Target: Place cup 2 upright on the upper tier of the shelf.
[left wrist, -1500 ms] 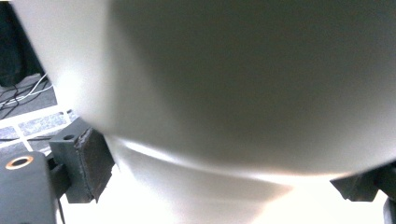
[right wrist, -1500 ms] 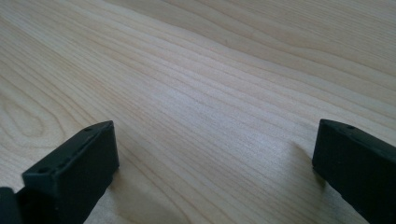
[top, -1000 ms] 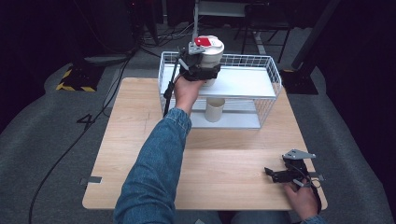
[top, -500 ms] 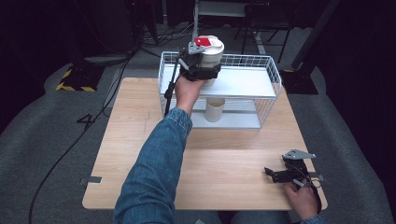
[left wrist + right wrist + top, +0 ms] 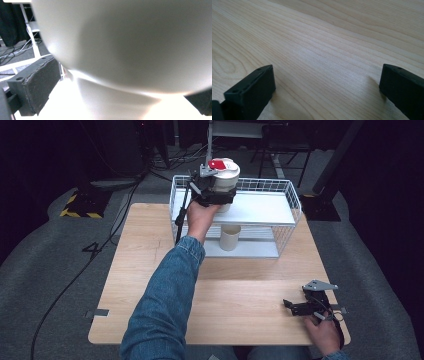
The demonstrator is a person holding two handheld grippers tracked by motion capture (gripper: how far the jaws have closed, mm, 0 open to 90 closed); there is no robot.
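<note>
While the left gripper (image 5: 216, 195) stood at the top shelf of the white wire rack (image 5: 287, 202), its jaws had just been opening around the pale cup (image 5: 223, 176) with the red patch on top. In the left gripper view one pad (image 5: 37, 87) sat clear of the cup wall (image 5: 125, 50), so I judged the grip released and the cup left standing on the shelf (the far pad was not clear enough to tell). A second, smaller cup (image 5: 230, 237) stood on the lower shelf directly beneath; stacking the shelves looked like the purpose. Further right, the right gripper (image 5: 300, 307) lay parked on the wooden table (image 5: 240, 285) near its front right corner, jaws spread with nothing between them, presumably kept out of the way. I noted bare wood (image 5: 324, 50) ahead of it.
</note>
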